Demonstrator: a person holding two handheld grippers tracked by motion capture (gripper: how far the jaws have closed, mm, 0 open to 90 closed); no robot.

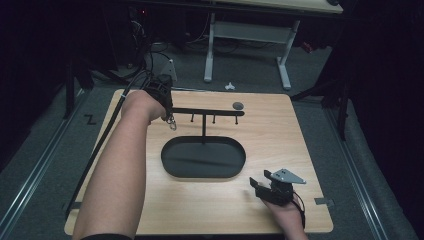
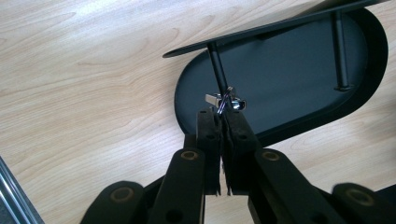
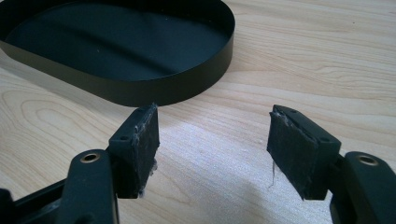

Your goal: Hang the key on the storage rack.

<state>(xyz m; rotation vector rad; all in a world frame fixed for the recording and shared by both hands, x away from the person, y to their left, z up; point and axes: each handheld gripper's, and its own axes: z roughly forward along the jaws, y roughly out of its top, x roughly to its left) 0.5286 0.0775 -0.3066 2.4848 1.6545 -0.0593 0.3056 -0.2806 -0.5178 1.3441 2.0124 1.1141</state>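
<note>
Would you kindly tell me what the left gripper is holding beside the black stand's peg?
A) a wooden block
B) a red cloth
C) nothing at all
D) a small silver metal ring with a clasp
D: in the left gripper view, the left gripper has its jaws pinched together on a small silver metal ring with a clasp, right by a peg of the black metal hanger stand.

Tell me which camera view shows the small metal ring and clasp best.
The left gripper view: the ring and clasp sit close up at the tips of the left gripper, whose jaws are shut on the ring, beside a peg of the black stand. In the high view it is a tiny glint under that hand.
</note>
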